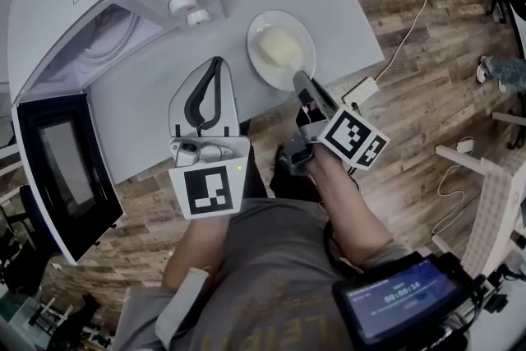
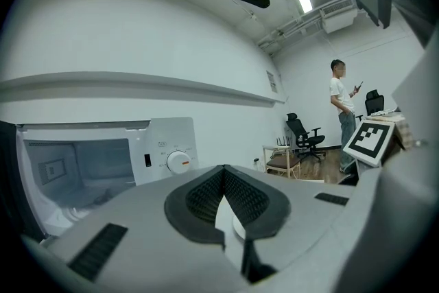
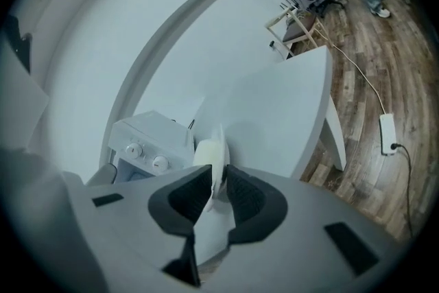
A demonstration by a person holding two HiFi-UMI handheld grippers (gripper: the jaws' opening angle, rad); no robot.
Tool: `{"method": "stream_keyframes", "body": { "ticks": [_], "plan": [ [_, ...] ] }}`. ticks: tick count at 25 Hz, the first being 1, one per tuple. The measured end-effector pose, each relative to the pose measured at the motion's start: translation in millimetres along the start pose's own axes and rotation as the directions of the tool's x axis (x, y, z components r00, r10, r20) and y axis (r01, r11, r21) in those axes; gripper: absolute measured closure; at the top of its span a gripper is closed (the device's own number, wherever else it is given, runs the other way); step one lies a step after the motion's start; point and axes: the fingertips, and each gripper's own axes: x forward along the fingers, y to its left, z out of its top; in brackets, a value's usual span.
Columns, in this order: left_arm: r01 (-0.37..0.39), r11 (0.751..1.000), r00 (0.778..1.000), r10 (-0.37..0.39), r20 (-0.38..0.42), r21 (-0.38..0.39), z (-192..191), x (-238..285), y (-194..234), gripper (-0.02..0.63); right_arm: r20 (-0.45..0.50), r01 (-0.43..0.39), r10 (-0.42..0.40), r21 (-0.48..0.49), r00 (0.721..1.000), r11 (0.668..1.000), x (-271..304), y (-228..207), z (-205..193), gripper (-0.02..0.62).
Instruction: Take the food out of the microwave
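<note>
**Plate (image 1: 256, 30) of food (image 1: 279, 47) on the table (image 1: 362, 4), beside the open microwave (image 1: 107, 20)**

Seen from above, the white microwave stands with its door (image 1: 57, 168) swung wide. The plate, bearing a pale mound of food, rests just right of the microwave. The right gripper (image 1: 297, 78) pinches the plate's rim on the side away from the microwave (the rim sits between its pads). The left gripper (image 1: 215, 62) hangs before the microwave, jaws pressed together at the tips, empty.
</note>
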Motion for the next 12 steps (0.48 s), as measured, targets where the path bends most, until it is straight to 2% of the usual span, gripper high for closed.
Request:
{"method": "stream_keyframes", "body": {
  "ticks": [5,12],
  "plan": [
    [0.004,1.000,1.000,-0.004,-0.002,0.001,1,0,2,0.598,-0.038,0.033,-0.038,-0.120,0.999,0.992,1,1,-4,0.477],
    [0.010,1.000,1.000,-0.010,0.003,-0.010,4,2,6,0.598,-0.163,0.060,-0.112,-0.295,0.980,0.954,3,1,-21,0.385]
  ]
}}
